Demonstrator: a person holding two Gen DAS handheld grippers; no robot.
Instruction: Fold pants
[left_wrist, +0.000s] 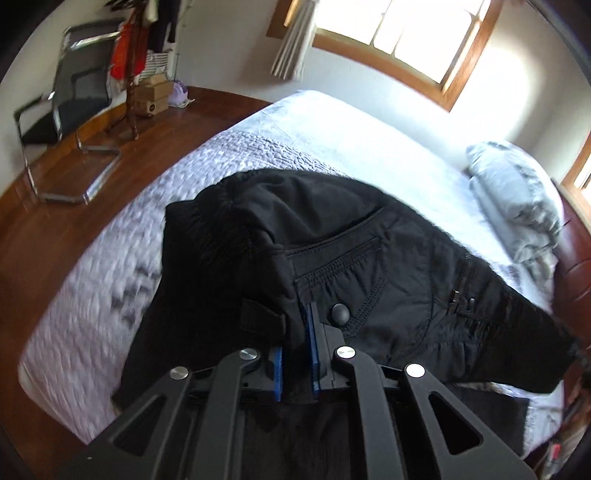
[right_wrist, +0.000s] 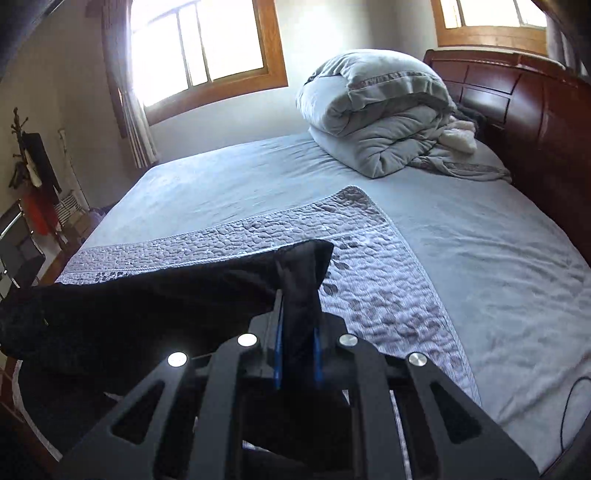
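Black woven pants (left_wrist: 332, 258), one pair, with a stitched pocket, a snap button and a side zipper showing near the waistband. Held up off the bed (left_wrist: 110, 295) at two points, the cloth sagging between them and partly draped down over the quilt (right_wrist: 369, 266).

Left gripper (left_wrist: 297, 354): jaws nearly closed, blue pads pinching a bunched fold of the pants just beside the snap button. Cloth spreads ahead of it and to its right; more hangs below it.

Right gripper (right_wrist: 297, 354): jaws drawn in on a thick wad of the pants, which stands up between the pads and runs off to its left as a dark band.

Progress, as a judgement: early to middle. The garment is gathered and gripped but rumpled, with no flat, squared fold visible. Left to do: lay it flat on the quilt, line up the legs, fold over and smooth.

Beyond both grippers: rolled grey duvet (right_wrist: 380, 114) against the headboard (right_wrist: 535, 110), windows (right_wrist: 207, 44), and a chair (left_wrist: 62, 110) and coat rack (left_wrist: 133, 74) far to the left.
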